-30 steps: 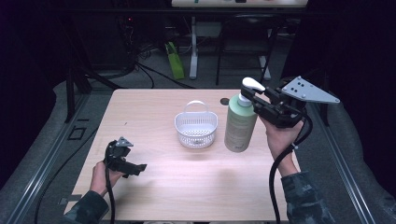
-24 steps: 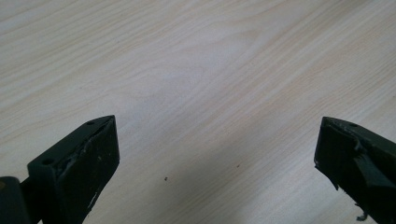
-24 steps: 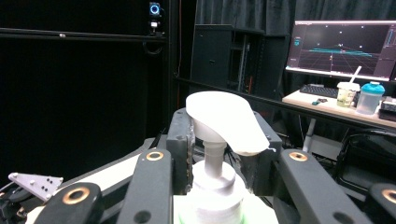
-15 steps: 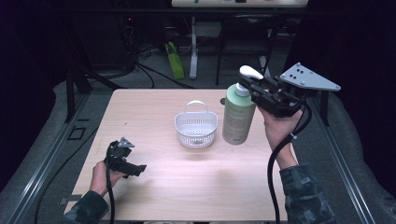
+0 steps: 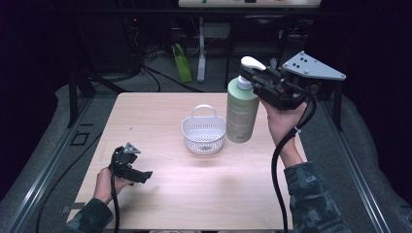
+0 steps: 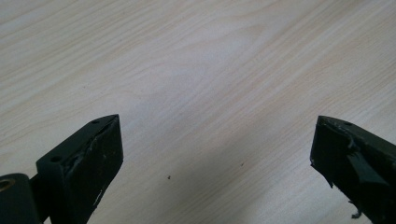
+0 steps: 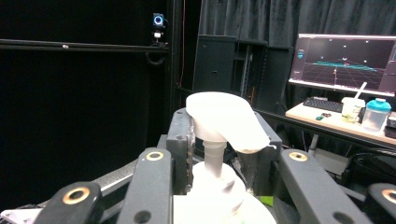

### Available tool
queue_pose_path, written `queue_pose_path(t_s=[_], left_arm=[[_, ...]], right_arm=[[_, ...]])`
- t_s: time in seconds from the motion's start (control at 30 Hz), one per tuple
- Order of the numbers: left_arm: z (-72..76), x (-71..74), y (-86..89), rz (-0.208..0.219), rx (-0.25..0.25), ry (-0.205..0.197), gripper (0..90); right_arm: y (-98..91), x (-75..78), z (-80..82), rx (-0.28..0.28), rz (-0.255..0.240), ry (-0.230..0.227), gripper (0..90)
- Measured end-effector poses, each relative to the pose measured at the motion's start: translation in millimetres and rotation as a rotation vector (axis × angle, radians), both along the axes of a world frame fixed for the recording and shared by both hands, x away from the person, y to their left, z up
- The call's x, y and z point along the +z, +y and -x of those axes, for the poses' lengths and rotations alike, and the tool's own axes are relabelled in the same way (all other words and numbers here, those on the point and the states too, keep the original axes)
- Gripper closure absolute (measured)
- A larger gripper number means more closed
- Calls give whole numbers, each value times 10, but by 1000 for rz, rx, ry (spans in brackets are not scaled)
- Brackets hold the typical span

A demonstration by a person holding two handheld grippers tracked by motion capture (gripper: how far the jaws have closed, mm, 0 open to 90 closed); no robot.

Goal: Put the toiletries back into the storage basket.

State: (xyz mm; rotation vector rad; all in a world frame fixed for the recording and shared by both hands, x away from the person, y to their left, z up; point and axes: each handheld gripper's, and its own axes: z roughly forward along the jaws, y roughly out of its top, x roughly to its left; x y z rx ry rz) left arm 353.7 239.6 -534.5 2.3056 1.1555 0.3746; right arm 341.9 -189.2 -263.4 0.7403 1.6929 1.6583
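A pale green pump bottle point(image 5: 241, 114) with a white pump head point(image 5: 252, 62) hangs in the air just right of a white plastic basket point(image 5: 204, 133). My right gripper point(image 5: 253, 77) is shut on the bottle's neck under the pump head point(image 7: 224, 122), its two black jaws pressed on either side of the neck. Low at the table's front left, my left gripper point(image 5: 131, 167) rests open. In the left gripper view its jaws stand wide apart over bare wood with nothing between them point(image 6: 215, 154).
The basket sits mid-table on the light wooden table point(image 5: 204, 194). Beyond the far edge are dark stands, cables and a green object point(image 5: 182, 63) on the floor. A desk with a monitor point(image 7: 345, 63) and cups is in the background.
My right gripper has lifted the bottle off the table and carried it left toward the basket. The left gripper has stayed put.
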Motion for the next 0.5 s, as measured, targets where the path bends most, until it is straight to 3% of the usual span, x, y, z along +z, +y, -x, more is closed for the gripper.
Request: queue_pose_path(t_s=[0.5], left_arm=[[-3, 8, 21, 17, 2, 2, 1]], right_arm=[[213, 77, -171, 12, 4, 5, 674]])
